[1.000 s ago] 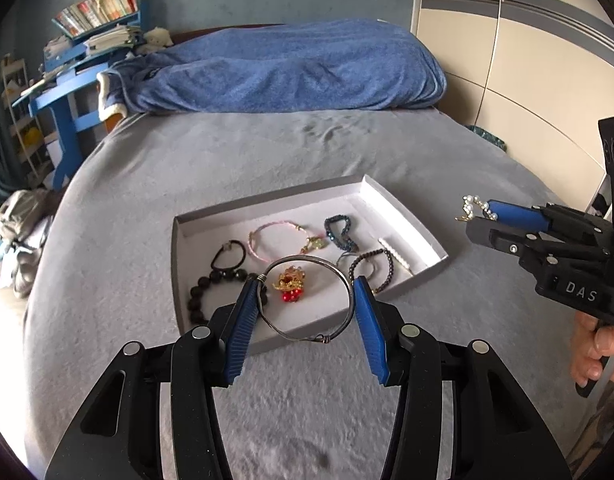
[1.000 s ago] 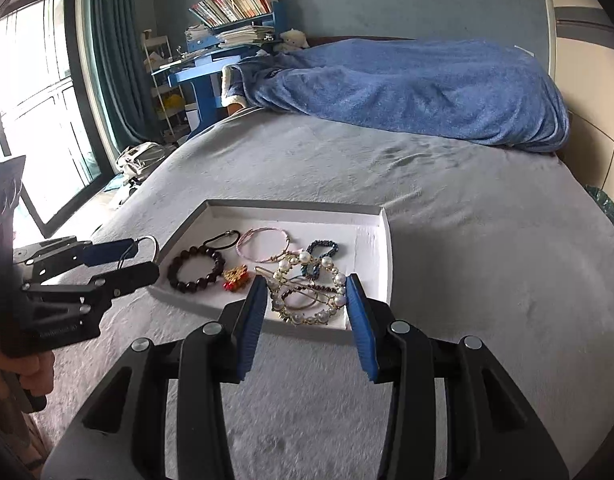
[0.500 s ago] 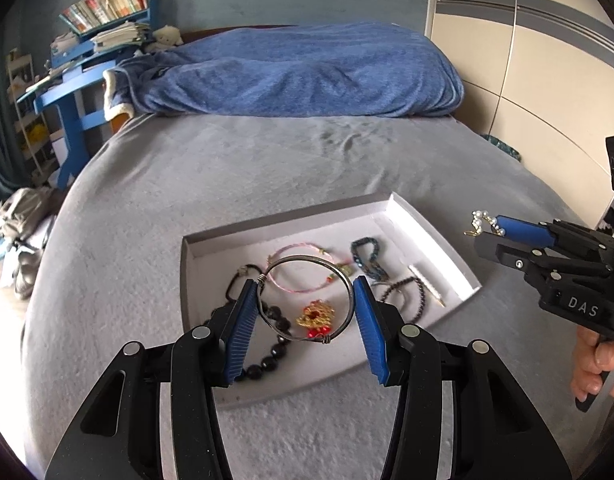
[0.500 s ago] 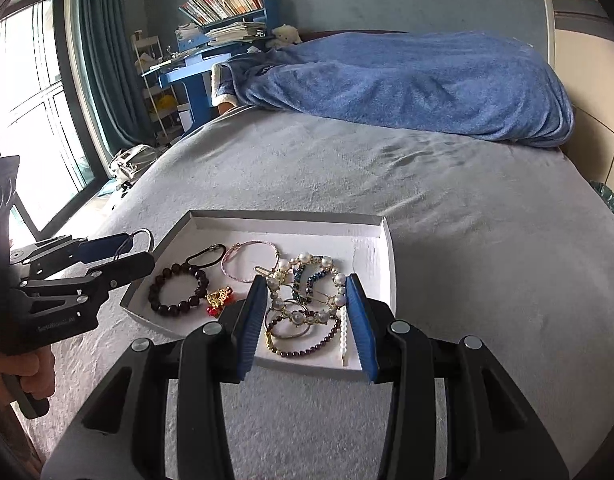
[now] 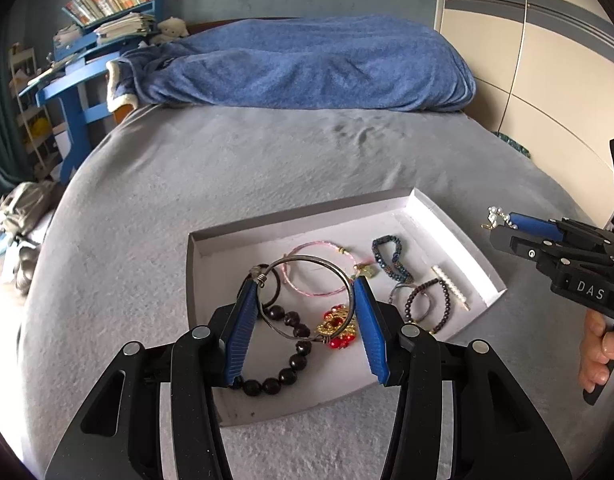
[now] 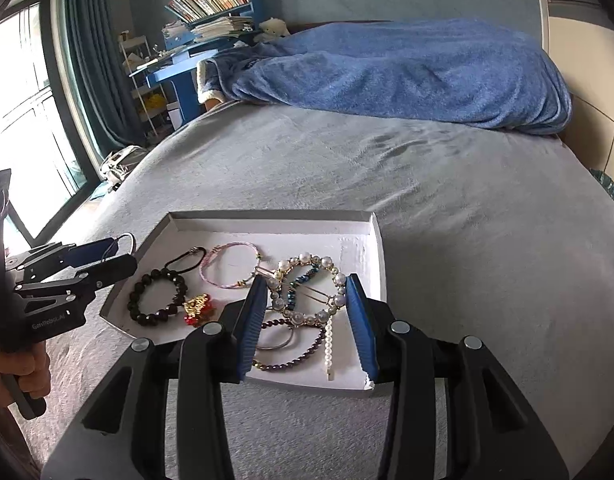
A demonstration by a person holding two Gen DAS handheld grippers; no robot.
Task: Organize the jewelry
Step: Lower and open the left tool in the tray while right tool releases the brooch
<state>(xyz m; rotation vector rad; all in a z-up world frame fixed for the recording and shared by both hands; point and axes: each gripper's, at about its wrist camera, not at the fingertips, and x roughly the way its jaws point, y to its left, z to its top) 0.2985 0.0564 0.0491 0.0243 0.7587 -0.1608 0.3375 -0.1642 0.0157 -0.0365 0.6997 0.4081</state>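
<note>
A white tray (image 5: 299, 216) lies on the grey bed and holds several bracelets. My left gripper (image 5: 306, 282) is shut on a thin metal bangle (image 5: 319, 260), which hangs above the tray's near left part, over a black bead bracelet (image 5: 291, 364) and a red-gold charm (image 5: 337, 322). My right gripper (image 6: 306, 280) is shut on a pearl hoop clip (image 6: 305, 257) above the tray's (image 6: 267, 216) near right part, over a purple bead bracelet (image 6: 291, 360) and a pearl hairpin (image 6: 329, 344). Each view shows the other gripper, the right (image 5: 503, 228) and the left (image 6: 107, 256), at the tray's side.
A pink cord bracelet (image 5: 315, 268) and a blue bead bracelet (image 5: 391, 258) lie further back in the tray. A blue blanket (image 5: 307, 64) covers the bed's head. A blue desk (image 6: 179, 72) with books stands left, a wardrobe (image 5: 547, 60) right. Hands grip both handles.
Both grippers have moved forward and slightly down, from short of the tray's near edge to over it. Each still grips the same piece.
</note>
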